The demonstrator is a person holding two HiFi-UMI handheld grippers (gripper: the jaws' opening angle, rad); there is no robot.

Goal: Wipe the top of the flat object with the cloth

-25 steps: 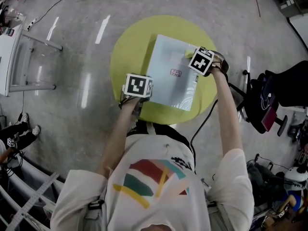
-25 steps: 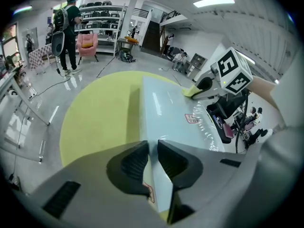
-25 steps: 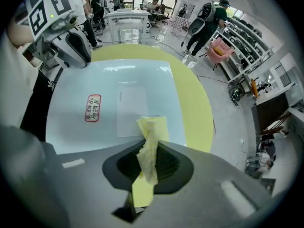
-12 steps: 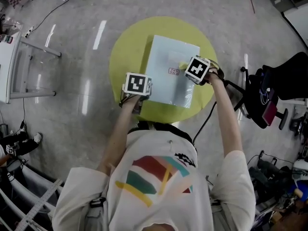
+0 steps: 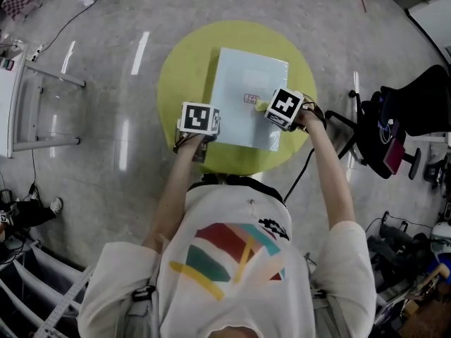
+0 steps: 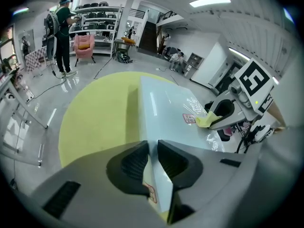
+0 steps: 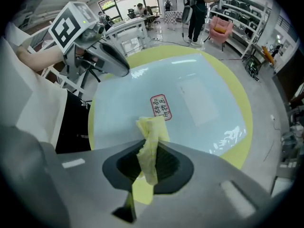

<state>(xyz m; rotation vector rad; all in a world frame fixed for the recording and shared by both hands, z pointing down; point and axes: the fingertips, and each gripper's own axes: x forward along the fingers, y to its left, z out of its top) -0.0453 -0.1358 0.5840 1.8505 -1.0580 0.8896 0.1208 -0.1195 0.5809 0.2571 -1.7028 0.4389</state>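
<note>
Yellow-green round table [image 5: 184, 69] on a shiny grey floor, with the pale blue flat panel [image 5: 243, 76] lying on top and covering most of the middle. Glossy surface, ceiling lights reflected in it. Small red-printed label [image 7: 161, 107] stuck roughly mid-panel.

Left gripper [image 6: 151, 148] down at the panel's near left edge, angled downward. Jaws only a sliver apart and pinched right onto that thin edge, a pad on either side of it. Nothing else in there, just the panel.

Right gripper [image 7: 153, 151] over the panel's right half, pointing steeply down. Jaws closed up on the yellow cloth [image 7: 151, 127], which is bunched into a narrow strip between the pads and pokes out past the tips. Free end of the cloth down on the panel top, just beside the label. Same story from the left gripper view: yellow wad touching the surface right next to the red print.

Both grippers well apart from each other, one at each side of the panel, marker cubes facing up at the head camera. Bare forearms reaching in from the near side.

Around the edges: black office chair [image 5: 416, 118] off to the right of the table. Far back in the room, a person [image 6: 61, 32] standing by some shelving [image 6: 99, 18], pink armchair [image 6: 84, 42] just beside.
</note>
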